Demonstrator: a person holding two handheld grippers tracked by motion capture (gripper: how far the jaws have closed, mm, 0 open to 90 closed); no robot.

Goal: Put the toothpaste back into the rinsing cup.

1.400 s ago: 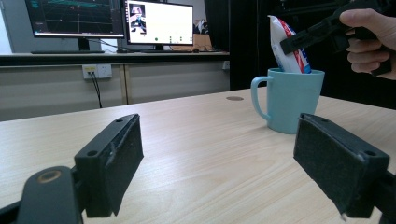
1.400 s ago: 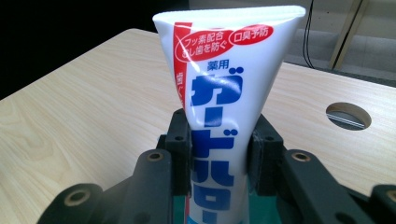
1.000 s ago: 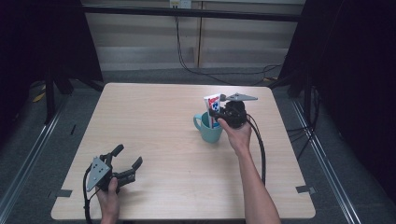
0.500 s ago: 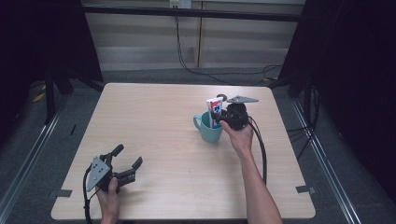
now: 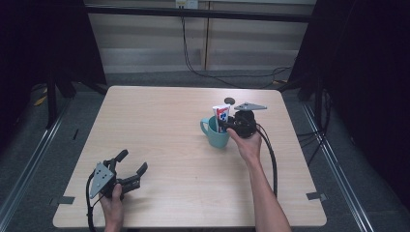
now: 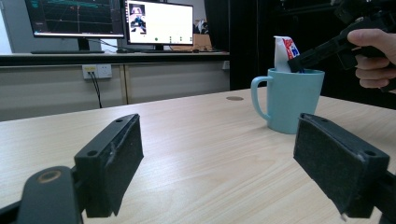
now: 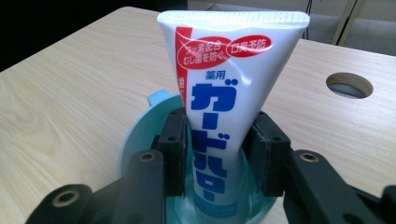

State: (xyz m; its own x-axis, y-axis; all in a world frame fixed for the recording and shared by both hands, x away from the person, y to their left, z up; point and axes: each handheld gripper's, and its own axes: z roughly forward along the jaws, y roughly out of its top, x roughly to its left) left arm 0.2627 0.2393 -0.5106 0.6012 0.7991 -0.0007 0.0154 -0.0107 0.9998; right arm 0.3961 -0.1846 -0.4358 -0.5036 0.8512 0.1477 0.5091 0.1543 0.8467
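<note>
Fingers of the right gripper flank a toothpaste tube that stands upright in a teal mug on the desk; they have just been easing apart, and whether the pads still press the tube I cannot tell. Well away at the desk's near left, the left gripper rests with its fingers wide apart on nothing.

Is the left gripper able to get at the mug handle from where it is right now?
Probably yes: the handle faces the left gripper, whose jaws stand open, with bare table between them.
</note>
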